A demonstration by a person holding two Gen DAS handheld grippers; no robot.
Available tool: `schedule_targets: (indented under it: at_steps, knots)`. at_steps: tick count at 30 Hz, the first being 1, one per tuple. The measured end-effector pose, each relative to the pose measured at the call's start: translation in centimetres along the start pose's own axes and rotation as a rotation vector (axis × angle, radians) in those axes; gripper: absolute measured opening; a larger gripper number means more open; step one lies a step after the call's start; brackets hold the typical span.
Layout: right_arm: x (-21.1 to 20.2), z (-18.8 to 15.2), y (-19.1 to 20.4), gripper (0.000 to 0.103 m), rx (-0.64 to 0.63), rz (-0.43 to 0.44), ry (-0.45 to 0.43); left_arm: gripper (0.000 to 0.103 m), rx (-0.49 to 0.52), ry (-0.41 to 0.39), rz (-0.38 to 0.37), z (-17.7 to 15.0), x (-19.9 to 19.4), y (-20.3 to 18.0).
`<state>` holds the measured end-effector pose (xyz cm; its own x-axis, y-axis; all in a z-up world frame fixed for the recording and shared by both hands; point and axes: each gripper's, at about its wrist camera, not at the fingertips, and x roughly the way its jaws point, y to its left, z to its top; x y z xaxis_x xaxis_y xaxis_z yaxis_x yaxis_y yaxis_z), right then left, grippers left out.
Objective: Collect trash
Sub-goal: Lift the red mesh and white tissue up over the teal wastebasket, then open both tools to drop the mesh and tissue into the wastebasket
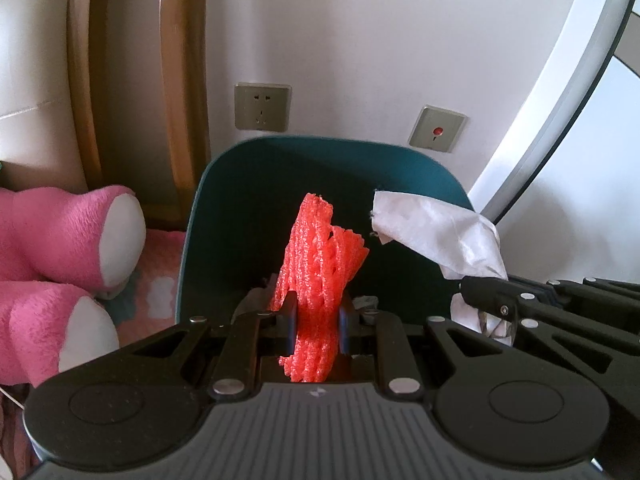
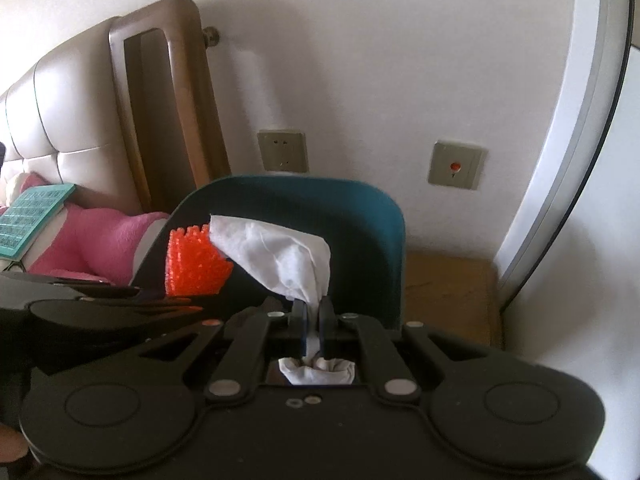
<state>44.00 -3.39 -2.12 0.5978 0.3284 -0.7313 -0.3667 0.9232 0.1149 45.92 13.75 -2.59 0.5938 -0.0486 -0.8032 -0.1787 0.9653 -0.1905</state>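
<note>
While both grippers hang over it, the teal waste bin [image 1: 224,208] stands open on the floor against the white wall [image 1: 360,40], its rim curving up behind the two pieces of trash. Behind the bin, a wooden bed frame post [image 1: 180,80] rises beside a padded cream headboard [image 2: 68,120], and a wooden floor strip [image 2: 448,288] shows to the bin's right in the right wrist view. A pink plush toy [image 1: 60,248] with white foot pads lies left of the bin, with a teal patterned book [image 2: 32,212] resting near it. On the wall above the bin sit a power socket [image 1: 262,107] and, further right, a plate with a red button [image 1: 437,129].

The left gripper [image 1: 318,320] is clamped on an orange-red foam fruit net [image 1: 320,256], which stands upright between the pads and pokes out above the bin's dark interior. The right gripper [image 2: 314,318] is pinched tight on a crumpled white tissue [image 2: 280,256]; most of the tissue fans out ahead of the pads, over the bin, and a small bunch sticks out behind them. Tissue and net are close together, side by side.
</note>
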Motion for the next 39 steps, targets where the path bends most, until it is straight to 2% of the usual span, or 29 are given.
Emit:
schedule_targets:
  at_steps: [4, 8, 10, 14, 17, 19, 20, 21, 23, 31, 35, 39]
  knots:
    - [0.5, -0.7, -0.1, 0.005, 0.004, -0.005, 0.029, 0.019, -0.006, 0.037, -0.003, -0.5, 1.1, 0.2]
    - [0.6, -1.1, 0.0, 0.011, -0.001, -0.014, 0.041, 0.019, -0.007, 0.074, -0.001, -1.1, 1.8, 0.2]
    - [0.7, -1.2, -0.1, 0.016, 0.001, -0.019, 0.051, 0.019, -0.009, 0.079, -0.003, -1.3, 1.9, 0.2]
    - [0.6, -1.7, -0.2, 0.017, 0.002, -0.018, 0.067, 0.021, -0.016, 0.087, -0.006, -1.7, 2.1, 0.4]
    - [0.1, -2.0, -0.3, 0.019, 0.005, -0.015, 0.063, 0.031, -0.026, 0.084, -0.015, -1.9, 1.8, 0.6]
    - [-0.4, -2.2, -0.4, 0.029, 0.012, -0.009, 0.061, 0.032, -0.03, 0.076, -0.023, -2.0, 1.4, 0.7]
    - [-0.8, -2.3, -0.4, 0.034, 0.013, -0.011, 0.052, 0.038, -0.034, 0.075, -0.026, -2.1, 1.3, 0.7]
    - [-1.1, -2.3, -0.4, 0.034, 0.014, -0.016, 0.046, 0.051, -0.04, 0.072, -0.03, -2.2, 1.1, 0.7]
    - [-1.7, -2.3, -0.6, 0.034, 0.03, -0.016, 0.046, 0.063, -0.049, 0.051, -0.028, -2.4, 0.5, 0.8]
    - [-5.3, -2.6, -0.4, 0.036, 0.064, -0.01, 0.004, 0.065, -0.024, -0.004, -0.05, -3.0, -3.3, 0.4]
    - [-7.5, -2.9, 0.1, 0.041, 0.078, 0.0, -0.026, 0.074, -0.024, -0.044, -0.063, -3.4, -5.6, 0.7]
    - [-9.8, -3.4, 0.5, 0.046, 0.088, 0.006, -0.061, 0.075, -0.013, -0.074, -0.079, -4.1, -7.9, 1.0]
